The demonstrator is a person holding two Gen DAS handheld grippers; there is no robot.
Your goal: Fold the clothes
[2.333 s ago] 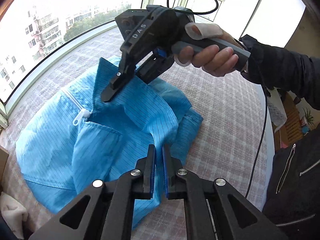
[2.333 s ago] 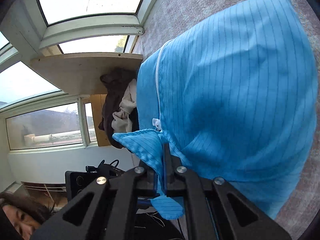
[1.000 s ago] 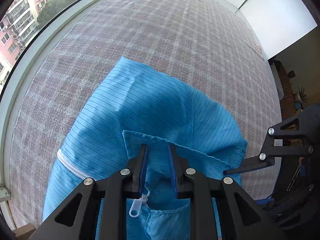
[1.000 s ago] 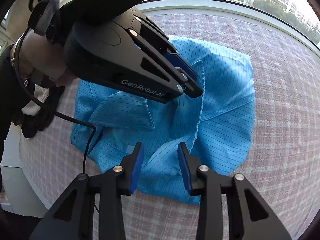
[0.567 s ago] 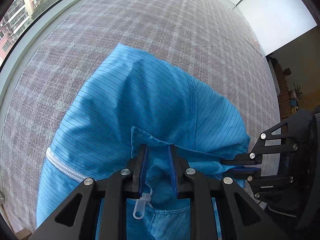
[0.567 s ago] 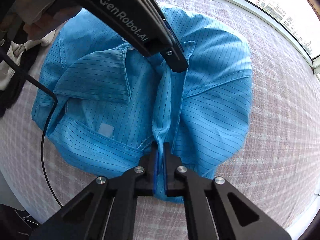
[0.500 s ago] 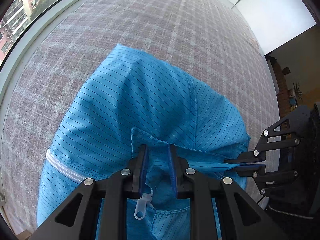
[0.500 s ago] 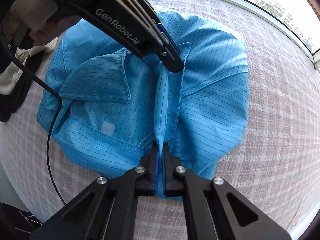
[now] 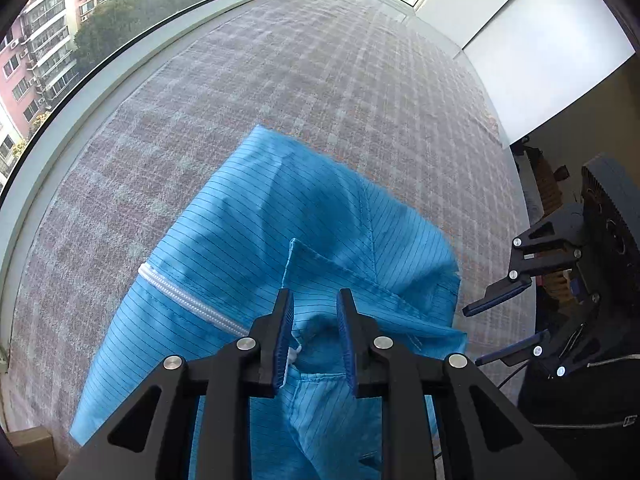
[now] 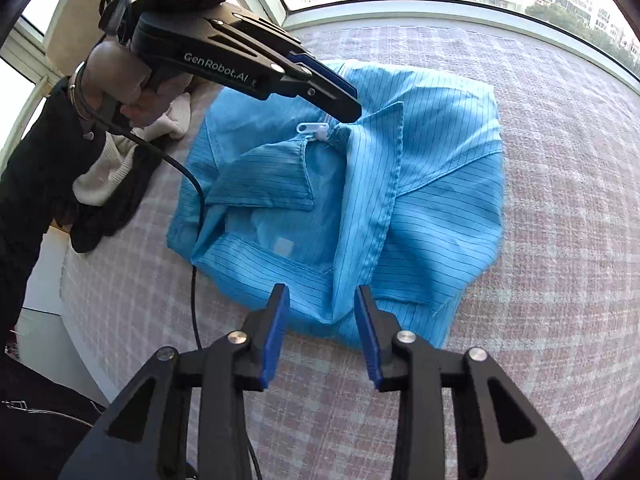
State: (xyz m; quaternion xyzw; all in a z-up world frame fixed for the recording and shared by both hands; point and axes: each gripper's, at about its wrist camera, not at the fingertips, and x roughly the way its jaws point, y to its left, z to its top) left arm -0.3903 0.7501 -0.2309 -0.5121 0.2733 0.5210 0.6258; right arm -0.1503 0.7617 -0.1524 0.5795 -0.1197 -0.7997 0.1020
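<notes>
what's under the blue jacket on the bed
The blue jacket lies on a pink-and-white checked cover, which shows all around it. A black cable passes under its near left corner. Whatever else lies beneath is covered by the fabric.

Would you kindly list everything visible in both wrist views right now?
Blue pinstriped zip-front garment: one, blue, spread rumpled on the cloth.
White zipper pull: one, white, at the collar by the left tool's tip.
Pink-grey checked cloth surface: one, under the garment.
Cream and dark clothes pile: one heap, beside the garment.
Black cable: one, trailing across the garment's edge.
Left tool: black with blue pads, jaws just opening, collar fabric between.
Right tool: black, blue pads, jaws just opened, above the hem.
</notes>
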